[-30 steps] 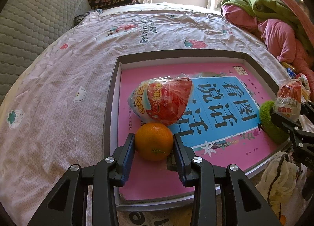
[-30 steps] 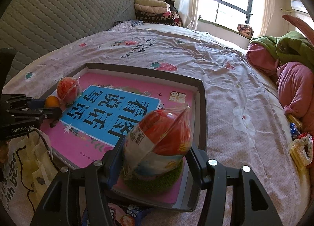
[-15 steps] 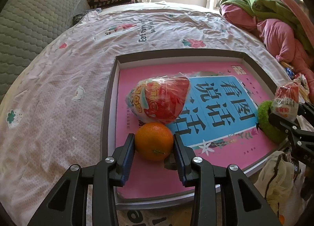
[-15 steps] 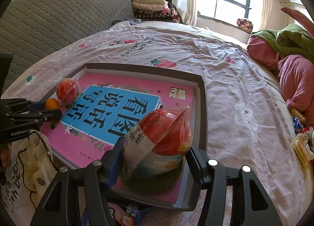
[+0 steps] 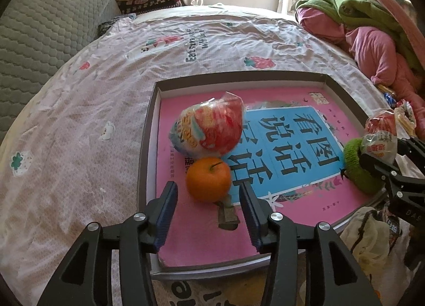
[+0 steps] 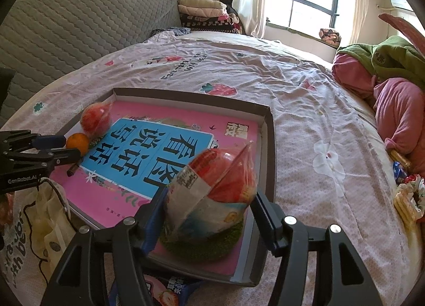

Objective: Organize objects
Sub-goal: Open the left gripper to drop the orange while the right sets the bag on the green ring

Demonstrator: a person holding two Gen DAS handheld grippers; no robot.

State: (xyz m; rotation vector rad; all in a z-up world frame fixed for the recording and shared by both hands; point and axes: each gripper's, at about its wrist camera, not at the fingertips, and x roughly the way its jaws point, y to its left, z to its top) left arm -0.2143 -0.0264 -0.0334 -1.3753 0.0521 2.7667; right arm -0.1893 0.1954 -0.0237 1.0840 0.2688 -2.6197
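One shallow tray (image 5: pixel 148 130) lies on the bedsheet (image 5: pixel 79 120), lined with one pink book (image 5: pixel 292 146). Two wrapped snack packets: one (image 5: pixel 209 128) at twelve o'clock of the single orange (image 5: pixel 208 179); the other (image 6: pixel 212 194) is clamped by the right gripper (image 6: pixel 209 215), on a green pad (image 6: pixel 207 247). The left gripper (image 5: pixel 208 207) has just been opening, releasing the orange, which rests on the book between its jaws.

An orange (image 5: pixel 208 179) sits on a pink book in a shallow grey box (image 5: pixel 145 136), touching a red wrapped snack bag (image 5: pixel 209 126). A second snack bag (image 6: pixel 212 194) stands at the box's opposite end.
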